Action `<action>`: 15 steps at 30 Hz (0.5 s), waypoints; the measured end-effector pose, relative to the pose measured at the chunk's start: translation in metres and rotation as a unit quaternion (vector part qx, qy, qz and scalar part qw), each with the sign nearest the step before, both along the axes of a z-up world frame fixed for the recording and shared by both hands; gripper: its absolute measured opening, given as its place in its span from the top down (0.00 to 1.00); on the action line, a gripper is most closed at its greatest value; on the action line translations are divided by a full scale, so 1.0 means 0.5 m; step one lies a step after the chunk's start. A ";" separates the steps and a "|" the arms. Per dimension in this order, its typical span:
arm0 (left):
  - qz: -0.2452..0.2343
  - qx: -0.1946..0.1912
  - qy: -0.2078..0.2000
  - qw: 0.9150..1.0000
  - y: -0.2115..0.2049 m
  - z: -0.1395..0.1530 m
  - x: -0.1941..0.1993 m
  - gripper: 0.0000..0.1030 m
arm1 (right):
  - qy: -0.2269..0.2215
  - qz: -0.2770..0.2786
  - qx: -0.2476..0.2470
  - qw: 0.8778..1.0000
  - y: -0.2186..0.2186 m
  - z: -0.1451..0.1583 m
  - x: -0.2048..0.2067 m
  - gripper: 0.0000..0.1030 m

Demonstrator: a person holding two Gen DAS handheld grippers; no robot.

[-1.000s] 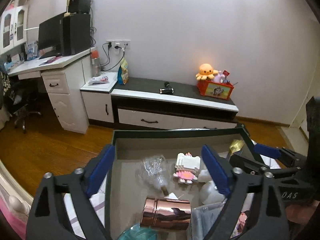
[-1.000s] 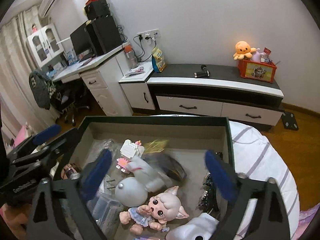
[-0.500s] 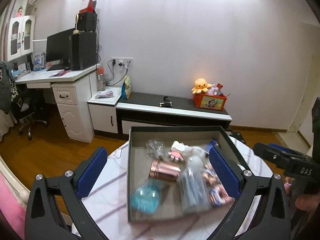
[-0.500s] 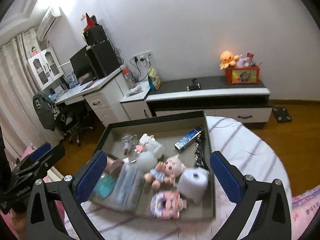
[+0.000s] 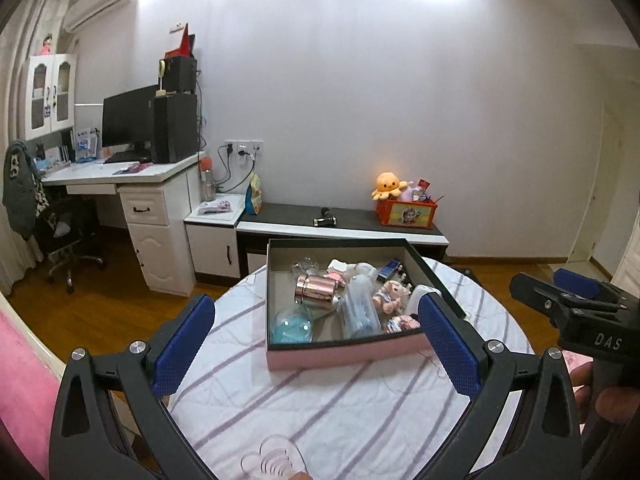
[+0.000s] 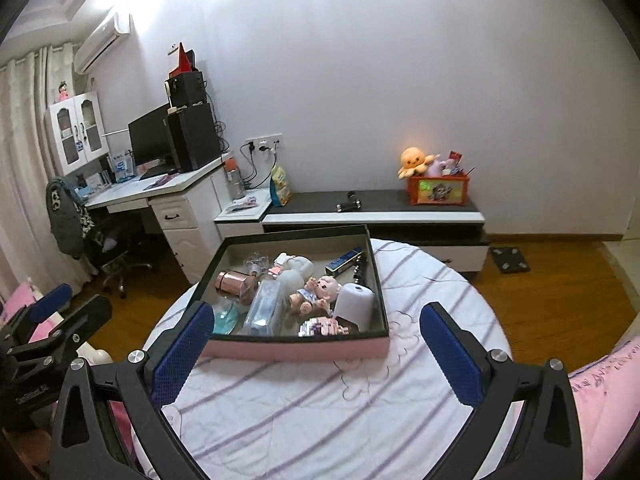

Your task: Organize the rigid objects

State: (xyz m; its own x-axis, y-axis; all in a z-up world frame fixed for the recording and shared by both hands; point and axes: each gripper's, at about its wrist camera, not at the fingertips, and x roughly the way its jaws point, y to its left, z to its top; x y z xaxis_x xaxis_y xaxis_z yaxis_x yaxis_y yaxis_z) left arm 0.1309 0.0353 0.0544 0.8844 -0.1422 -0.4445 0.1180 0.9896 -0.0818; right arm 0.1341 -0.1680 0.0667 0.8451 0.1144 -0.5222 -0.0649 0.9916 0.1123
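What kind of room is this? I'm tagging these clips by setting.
Most likely a bedroom or study at home: a computer desk with a monitor, a low cabinet holding a plush octopus, and a wall air conditioner.

One pink box stands on the striped cover. Inside it lie one rose-gold metal canister, one clear bottle, one blue round container, one baby doll, one white roll-shaped object, one blue oblong packet and one small block toy. Further small items at the back are too cluttered to count.
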 end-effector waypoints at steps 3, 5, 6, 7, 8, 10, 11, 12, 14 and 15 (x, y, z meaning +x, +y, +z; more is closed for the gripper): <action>-0.011 0.001 -0.001 1.000 -0.005 -0.004 -0.028 0.00 | -0.009 -0.010 -0.007 1.000 0.010 0.006 -0.046 0.00; -0.018 0.006 0.001 1.000 -0.008 -0.006 -0.043 0.00 | -0.016 -0.020 -0.006 1.000 0.015 0.010 -0.074 0.00; -0.023 0.008 0.002 1.000 -0.010 -0.007 -0.048 0.00 | -0.019 -0.023 -0.005 1.000 0.016 0.011 -0.083 0.00; -0.026 0.011 0.002 1.000 -0.011 -0.008 -0.055 0.00 | -0.023 -0.028 -0.004 0.999 0.017 0.013 -0.095 0.00; -0.028 0.013 0.003 1.000 -0.012 -0.011 -0.060 0.00 | -0.025 -0.031 -0.005 0.999 0.019 0.014 -0.104 0.00; -0.033 0.013 0.005 0.999 -0.017 -0.013 -0.068 0.00 | -0.030 -0.036 -0.002 0.999 0.019 0.015 -0.123 0.00; -0.033 0.013 0.005 0.999 -0.020 -0.013 -0.071 0.00 | -0.031 -0.036 -0.001 0.999 0.020 0.016 -0.130 0.00; -0.031 0.012 0.006 0.999 -0.024 -0.014 -0.072 0.00 | -0.032 -0.034 -0.003 0.999 0.018 0.017 -0.135 0.00; -0.027 0.012 0.006 1.000 -0.032 -0.016 -0.076 0.00 | -0.036 -0.029 -0.006 0.999 0.011 0.021 -0.139 0.00; -0.021 0.013 0.006 1.000 -0.037 -0.017 -0.077 0.00 | -0.038 -0.027 -0.007 0.999 0.007 0.025 -0.140 0.00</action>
